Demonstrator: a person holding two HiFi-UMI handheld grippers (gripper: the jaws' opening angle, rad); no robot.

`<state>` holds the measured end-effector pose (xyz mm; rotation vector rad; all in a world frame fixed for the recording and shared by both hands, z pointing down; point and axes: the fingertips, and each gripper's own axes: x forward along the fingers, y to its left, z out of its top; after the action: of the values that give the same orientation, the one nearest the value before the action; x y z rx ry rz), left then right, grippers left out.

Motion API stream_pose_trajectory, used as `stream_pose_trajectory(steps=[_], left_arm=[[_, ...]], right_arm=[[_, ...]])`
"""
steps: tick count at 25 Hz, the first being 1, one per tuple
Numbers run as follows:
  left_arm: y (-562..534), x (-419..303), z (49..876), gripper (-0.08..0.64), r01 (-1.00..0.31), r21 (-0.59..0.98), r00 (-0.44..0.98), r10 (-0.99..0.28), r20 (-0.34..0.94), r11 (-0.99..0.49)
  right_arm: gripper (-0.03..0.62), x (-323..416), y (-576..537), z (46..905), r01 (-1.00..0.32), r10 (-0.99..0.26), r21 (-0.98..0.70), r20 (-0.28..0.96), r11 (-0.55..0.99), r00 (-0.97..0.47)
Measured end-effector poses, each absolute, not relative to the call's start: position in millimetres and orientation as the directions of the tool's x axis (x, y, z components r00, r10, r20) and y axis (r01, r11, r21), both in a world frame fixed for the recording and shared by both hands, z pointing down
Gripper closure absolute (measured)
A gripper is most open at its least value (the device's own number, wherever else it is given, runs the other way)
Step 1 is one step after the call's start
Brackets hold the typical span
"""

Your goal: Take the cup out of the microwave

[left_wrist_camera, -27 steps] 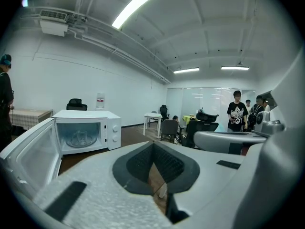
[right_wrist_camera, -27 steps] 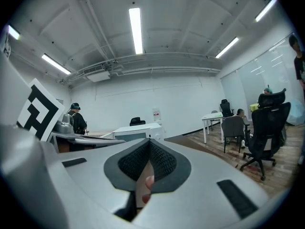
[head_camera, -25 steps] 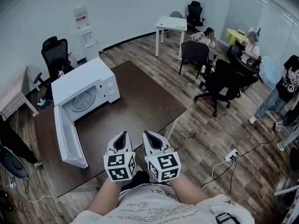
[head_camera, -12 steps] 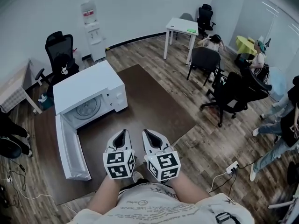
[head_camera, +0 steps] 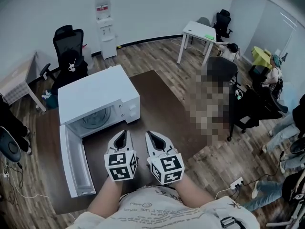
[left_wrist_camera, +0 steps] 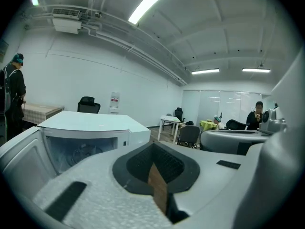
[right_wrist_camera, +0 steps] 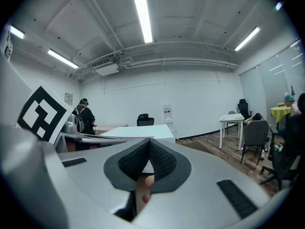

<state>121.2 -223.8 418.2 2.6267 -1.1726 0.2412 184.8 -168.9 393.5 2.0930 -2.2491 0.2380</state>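
Hovers at 6 o'clock, left gripper (head_camera: 124, 136) and right gripper (head_camera: 149, 136) pressed together, empty. Cannot spot cup inside microwave (head_camera: 95, 95) at 10 o'clock; risks clipping open door (head_camera: 76, 162), toppling cup reaching blind.

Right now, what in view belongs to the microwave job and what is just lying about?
For the job:
- microwave, door open
- left tongs and right tongs, both shut and empty
- table under the microwave
- no cup in sight

Just about:
- water dispenser
- black chair
- white desk
- power strip
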Motion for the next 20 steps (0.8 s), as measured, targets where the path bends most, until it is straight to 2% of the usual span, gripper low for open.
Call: stream_pose_trajectory(steps=[20], left_arm=[[-298, 55, 485, 0.549, -0.877, 0.145, 0.478, -0.794, 0.376, -0.459]], right_arm=[[0.583, 135, -244, 447, -0.953, -0.916, -0.162, 0.276, 0.255, -0.292]])
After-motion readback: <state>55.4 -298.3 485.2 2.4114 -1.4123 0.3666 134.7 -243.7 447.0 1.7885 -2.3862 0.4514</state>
